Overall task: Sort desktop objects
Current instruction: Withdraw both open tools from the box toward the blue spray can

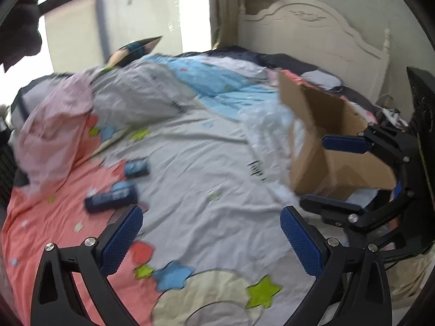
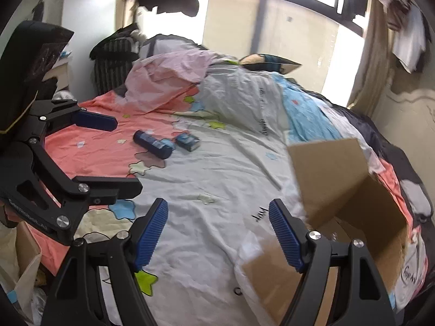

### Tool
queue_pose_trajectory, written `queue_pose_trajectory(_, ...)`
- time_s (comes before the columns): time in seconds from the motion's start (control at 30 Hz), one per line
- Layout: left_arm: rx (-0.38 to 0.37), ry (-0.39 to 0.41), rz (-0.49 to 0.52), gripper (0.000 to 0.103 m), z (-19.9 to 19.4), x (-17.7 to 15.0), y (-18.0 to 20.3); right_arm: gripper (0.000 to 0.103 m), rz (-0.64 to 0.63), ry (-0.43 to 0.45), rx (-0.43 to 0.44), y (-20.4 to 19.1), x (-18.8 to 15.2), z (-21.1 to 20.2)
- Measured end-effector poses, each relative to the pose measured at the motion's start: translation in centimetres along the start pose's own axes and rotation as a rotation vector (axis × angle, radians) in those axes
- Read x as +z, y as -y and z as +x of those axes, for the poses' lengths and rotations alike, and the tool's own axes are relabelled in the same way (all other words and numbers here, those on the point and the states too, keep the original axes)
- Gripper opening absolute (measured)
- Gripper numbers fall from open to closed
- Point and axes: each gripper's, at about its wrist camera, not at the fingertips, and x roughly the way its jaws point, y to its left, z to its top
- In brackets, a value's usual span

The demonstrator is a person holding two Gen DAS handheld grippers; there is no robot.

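Note:
A dark blue tube-shaped bottle [image 1: 111,197] [image 2: 152,144] lies on its side on the bed's pink and white sheet [image 1: 204,163]. A small blue box [image 1: 136,167] [image 2: 187,141] sits just beyond it. An open cardboard box [image 1: 312,114] [image 2: 331,174] stands on the bed's right side with one flap raised. My left gripper [image 1: 212,228] [image 2: 127,154] is open and empty over the sheet, right of the bottle. My right gripper [image 2: 217,217] [image 1: 312,170] is open and empty, hovering in front of the cardboard box.
Crumpled pink, grey and light blue bedding [image 1: 130,100] is heaped at the far side of the bed. A cream headboard [image 1: 312,32] rises at the back right. Clear plastic wrap [image 1: 266,127] lies beside the cardboard box. A black chair back [image 2: 40,54] stands beside the bed.

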Motion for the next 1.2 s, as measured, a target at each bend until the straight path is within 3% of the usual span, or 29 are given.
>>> queue_pose_trajectory(0.27,0.059,-0.039,-0.097,0.103,-0.1,-3.2,-5.5,0.073,-0.067,-0.032,0.052,-3.7,1.6,3.1)
queue_pose_trajectory(0.6,0.179,-0.094,-0.115,0.103,1.4,-6.0,-9.4,0.073,-0.093,-0.1,0.121,-5.4,2.2,8.9)
queue_pose_trajectory(0.9,0.175,-0.116,-0.134,0.103,2.9,-6.6,-12.0,0.073,-0.163,-0.12,0.181,-6.4,3.5,13.8)
queue_pose_trajectory(1.2,0.157,-0.156,-0.075,0.103,5.9,-5.9,-13.1,0.073,-0.231,-0.118,0.184,-7.3,4.6,17.5)
